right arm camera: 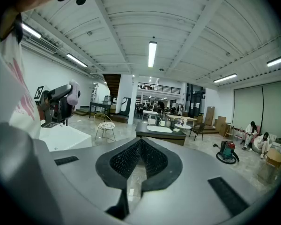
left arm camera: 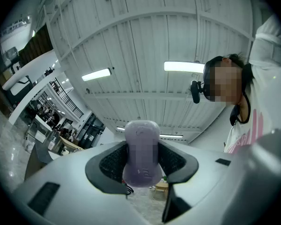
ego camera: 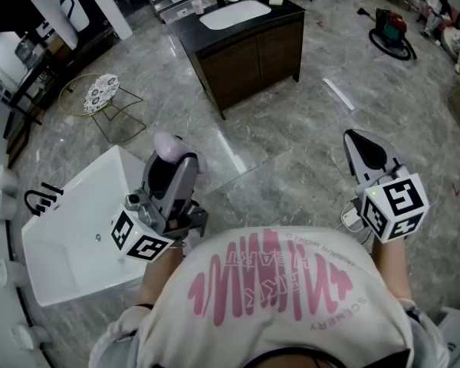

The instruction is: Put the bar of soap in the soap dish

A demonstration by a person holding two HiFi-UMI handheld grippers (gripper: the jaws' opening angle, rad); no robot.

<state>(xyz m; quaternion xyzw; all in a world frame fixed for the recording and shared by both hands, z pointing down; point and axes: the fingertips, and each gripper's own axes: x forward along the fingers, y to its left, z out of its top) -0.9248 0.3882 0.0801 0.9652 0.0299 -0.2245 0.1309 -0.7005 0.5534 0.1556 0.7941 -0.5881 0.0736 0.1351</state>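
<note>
A lilac bar of soap [ego camera: 171, 146] stands upright between the pads of my left gripper [ego camera: 172, 158], which is shut on it and tilted upward beside a white basin [ego camera: 69, 236]. In the left gripper view the soap [left arm camera: 141, 149] fills the gap between the jaws, with the ceiling behind it. My right gripper [ego camera: 362, 142] hangs over the marble floor at the right, jaws shut with nothing between them [right arm camera: 139, 144]. The right gripper view also catches the left gripper [right arm camera: 61, 102] and its soap [right arm camera: 74, 93]. I cannot make out a soap dish for certain.
The white basin has a black tap [ego camera: 42, 200] at its left end. A dark vanity [ego camera: 253, 48] with a white sink and small items stands ahead. A wire chair [ego camera: 100, 94] is at the left, and a red vacuum cleaner [ego camera: 389, 29] at the far right.
</note>
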